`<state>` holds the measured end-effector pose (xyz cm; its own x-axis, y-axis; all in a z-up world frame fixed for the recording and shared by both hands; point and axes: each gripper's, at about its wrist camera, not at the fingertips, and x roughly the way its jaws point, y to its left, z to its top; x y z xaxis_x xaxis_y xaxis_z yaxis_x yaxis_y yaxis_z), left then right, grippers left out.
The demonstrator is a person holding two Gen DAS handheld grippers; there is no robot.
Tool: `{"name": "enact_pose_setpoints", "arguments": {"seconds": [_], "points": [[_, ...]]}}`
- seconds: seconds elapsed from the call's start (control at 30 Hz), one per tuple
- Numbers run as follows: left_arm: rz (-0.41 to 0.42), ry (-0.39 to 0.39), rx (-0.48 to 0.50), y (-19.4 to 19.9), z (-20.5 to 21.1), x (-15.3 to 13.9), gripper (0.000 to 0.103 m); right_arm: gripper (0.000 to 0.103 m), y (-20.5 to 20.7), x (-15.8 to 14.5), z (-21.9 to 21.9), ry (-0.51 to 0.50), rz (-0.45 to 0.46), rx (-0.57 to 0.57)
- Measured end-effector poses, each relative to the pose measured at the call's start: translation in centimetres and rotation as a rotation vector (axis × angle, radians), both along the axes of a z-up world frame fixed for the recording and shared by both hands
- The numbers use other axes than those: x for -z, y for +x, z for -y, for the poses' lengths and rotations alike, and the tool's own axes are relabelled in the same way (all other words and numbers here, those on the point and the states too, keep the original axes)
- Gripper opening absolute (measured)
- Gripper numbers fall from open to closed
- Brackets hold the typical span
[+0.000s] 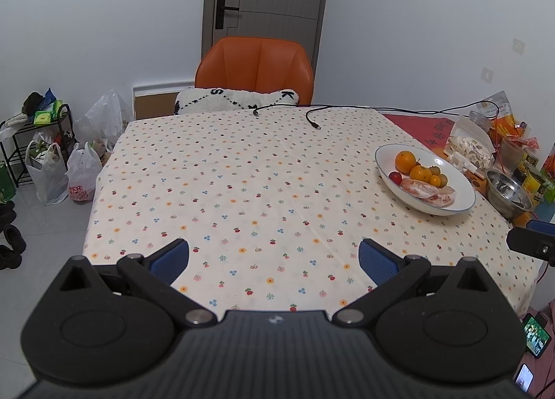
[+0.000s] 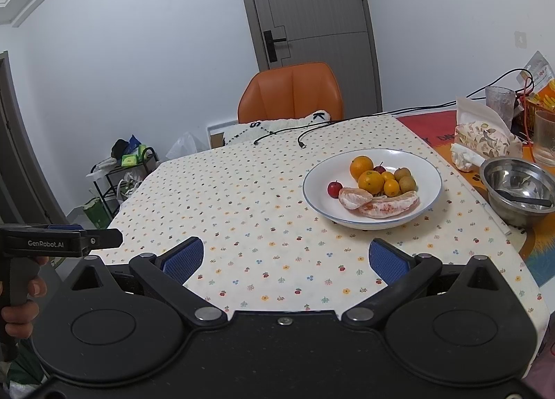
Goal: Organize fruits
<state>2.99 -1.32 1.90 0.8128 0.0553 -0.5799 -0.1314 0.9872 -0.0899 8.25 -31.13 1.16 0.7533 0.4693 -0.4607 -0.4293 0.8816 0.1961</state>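
Both hand-held grippers hang above the near edge of the desk (image 2: 242, 198), which is covered by a cream cloth printed with small fruits and flowers. The left hand-held gripper (image 1: 274, 258) has its blue-padded fingers spread wide with only cloth between them, and the right hand-held gripper (image 2: 286, 260) stands just as wide apart and holds nothing. In the right wrist view the left one shows from the side at the left edge, a person's hand (image 2: 20, 298) wrapped around its grip.

The fruit lies together in a white plate (image 2: 430, 173) with a thin blue rim, on the right half of the desk. In it are two oranges (image 2: 361, 166), smaller kumquat-like orange fruits (image 2: 391, 187), two brownish-green kiwis (image 2: 407, 184), small red fruits (image 2: 334, 189) and peeled pomelo segments (image 2: 388, 206) along the near side.

Just right of the plate stands a steel bowl (image 2: 520, 211) with a utensil in it, and behind it a tissue pack (image 2: 482, 137) and glasses (image 2: 544, 137). Two black cables (image 2: 301, 144) trail over the far edge, beyond which an orange chair (image 2: 291, 94) faces a grey door (image 2: 312, 3)
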Motion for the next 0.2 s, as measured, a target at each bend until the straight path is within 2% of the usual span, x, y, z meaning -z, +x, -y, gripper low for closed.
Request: {"name": "enact_pose_setpoints", "arguments": {"seconds": [0.2], "points": [[-0.004,0.0,0.008,0.04,0.24,0.09,0.103,0.103,0.01,0.12,-0.03,-0.002,-0.002,0.001]]}}
